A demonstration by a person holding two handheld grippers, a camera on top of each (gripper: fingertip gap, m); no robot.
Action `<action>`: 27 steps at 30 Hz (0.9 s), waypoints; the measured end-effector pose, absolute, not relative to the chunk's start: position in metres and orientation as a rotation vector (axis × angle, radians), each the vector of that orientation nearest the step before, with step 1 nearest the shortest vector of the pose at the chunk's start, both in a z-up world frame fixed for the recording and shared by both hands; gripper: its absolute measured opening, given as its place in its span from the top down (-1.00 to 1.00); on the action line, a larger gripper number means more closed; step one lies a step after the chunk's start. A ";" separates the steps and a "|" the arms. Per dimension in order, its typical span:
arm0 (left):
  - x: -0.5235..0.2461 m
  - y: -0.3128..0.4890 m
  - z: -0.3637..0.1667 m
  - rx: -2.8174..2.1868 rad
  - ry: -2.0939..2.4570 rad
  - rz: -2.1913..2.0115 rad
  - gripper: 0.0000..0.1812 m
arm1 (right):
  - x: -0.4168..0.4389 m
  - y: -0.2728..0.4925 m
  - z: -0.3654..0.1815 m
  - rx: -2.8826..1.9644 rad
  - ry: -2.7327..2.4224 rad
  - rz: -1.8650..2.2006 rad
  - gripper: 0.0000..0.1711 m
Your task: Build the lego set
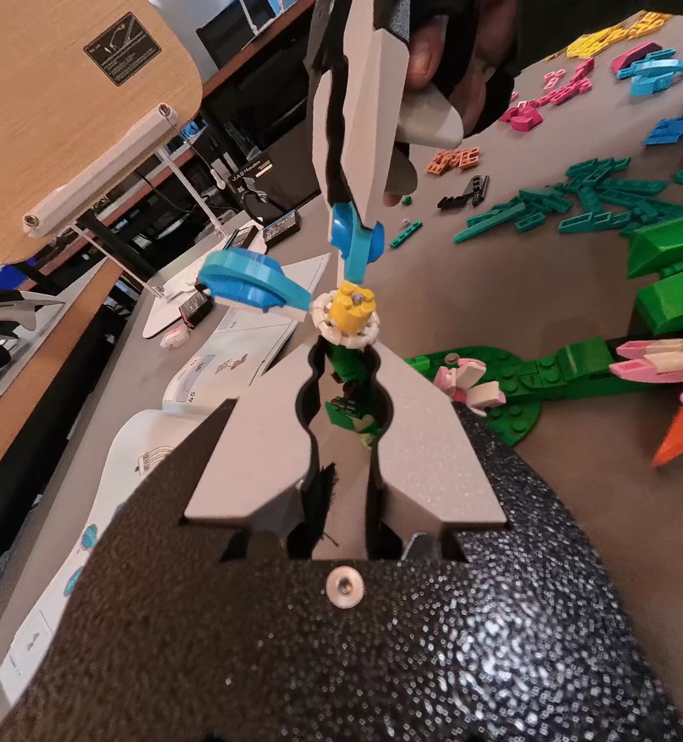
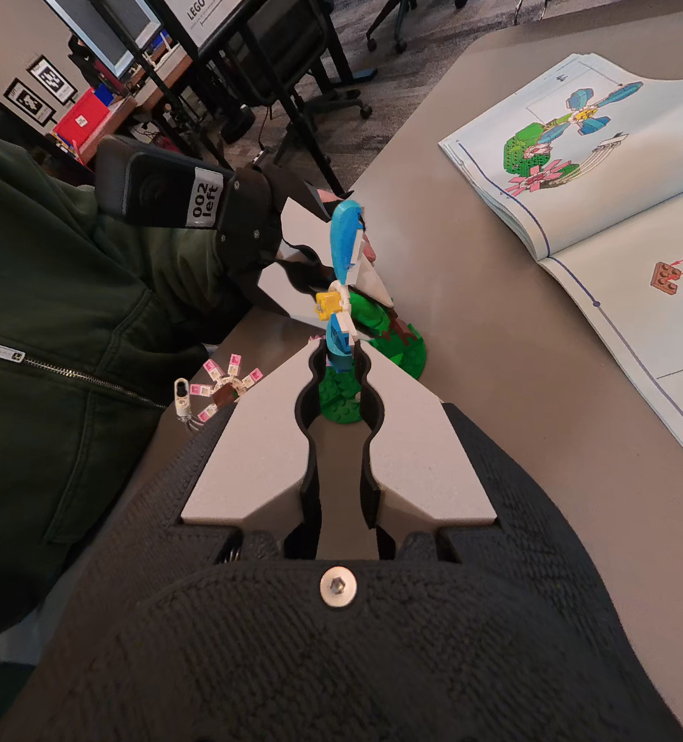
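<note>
A lego flower has a yellow centre [image 1: 352, 308] in a white ring on a green stem [image 1: 346, 367]. One blue petal [image 1: 247, 286] is attached and sticks out to the left. My left gripper [image 1: 344, 351] is shut on the stem just under the flower head. My right gripper [image 1: 356, 219] comes down from above, shut on a second blue petal [image 1: 356, 245] whose end sits at the yellow centre. In the right wrist view, my right gripper [image 2: 340, 355] pinches that petal [image 2: 338, 341] below the yellow centre [image 2: 326, 305]. The attached petal [image 2: 346, 241] points up, with the left gripper [image 2: 291, 265] behind it.
An open instruction booklet [image 2: 572, 208] lies on the grey table [image 2: 472, 361] and also shows in the left wrist view [image 1: 211, 385]. Green pads carrying pink flowers [image 1: 492, 385] lie to the right. Piles of teal [image 1: 572, 204], pink [image 1: 540, 100], yellow [image 1: 613, 36] and blue bricks [image 1: 653, 72] lie farther back. A wooden stand [image 1: 51, 120] is at the left.
</note>
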State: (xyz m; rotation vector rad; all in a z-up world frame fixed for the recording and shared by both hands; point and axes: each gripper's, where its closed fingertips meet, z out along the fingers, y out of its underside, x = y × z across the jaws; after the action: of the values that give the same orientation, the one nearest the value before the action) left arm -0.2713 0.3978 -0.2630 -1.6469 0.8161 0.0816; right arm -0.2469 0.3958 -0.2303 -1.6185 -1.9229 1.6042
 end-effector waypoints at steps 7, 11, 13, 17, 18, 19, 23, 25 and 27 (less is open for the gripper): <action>-0.274 0.398 -0.262 -1.637 0.795 0.065 0.83 | -0.245 0.399 -0.230 -1.620 -1.918 1.559 0.87; -0.273 0.398 -0.262 -1.632 0.798 0.055 0.83 | -0.244 0.398 -0.231 -1.616 -1.916 1.606 0.86; -0.273 0.398 -0.261 -1.626 0.802 0.057 0.83 | -0.245 0.397 -0.231 -1.608 -1.903 1.644 0.86; -0.273 0.399 -0.261 -1.618 0.810 0.059 0.83 | -0.246 0.398 -0.232 -1.603 -1.896 1.663 0.86; -0.273 0.399 -0.261 -1.616 0.812 0.057 0.84 | -0.246 0.398 -0.232 -1.603 -1.896 1.669 0.86; -0.273 0.398 -0.261 -1.612 0.816 0.057 0.84 | -0.246 0.398 -0.232 -1.601 -1.895 1.676 0.86; -0.272 0.398 -0.260 -1.597 0.824 0.060 0.84 | -0.245 0.401 -0.233 -1.602 -1.884 1.692 0.86; -0.272 0.398 -0.260 -1.596 0.826 0.063 0.84 | -0.244 0.405 -0.232 -1.602 -1.864 1.711 0.86; -0.272 0.398 -0.260 -1.592 0.828 0.065 0.84 | -0.244 0.405 -0.232 -1.607 -1.864 1.723 0.86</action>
State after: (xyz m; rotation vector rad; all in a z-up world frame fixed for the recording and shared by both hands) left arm -0.2722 0.3976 -0.2602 -1.5925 0.8284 0.0649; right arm -0.2437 0.4055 -0.2320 -1.6071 -1.8636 1.7228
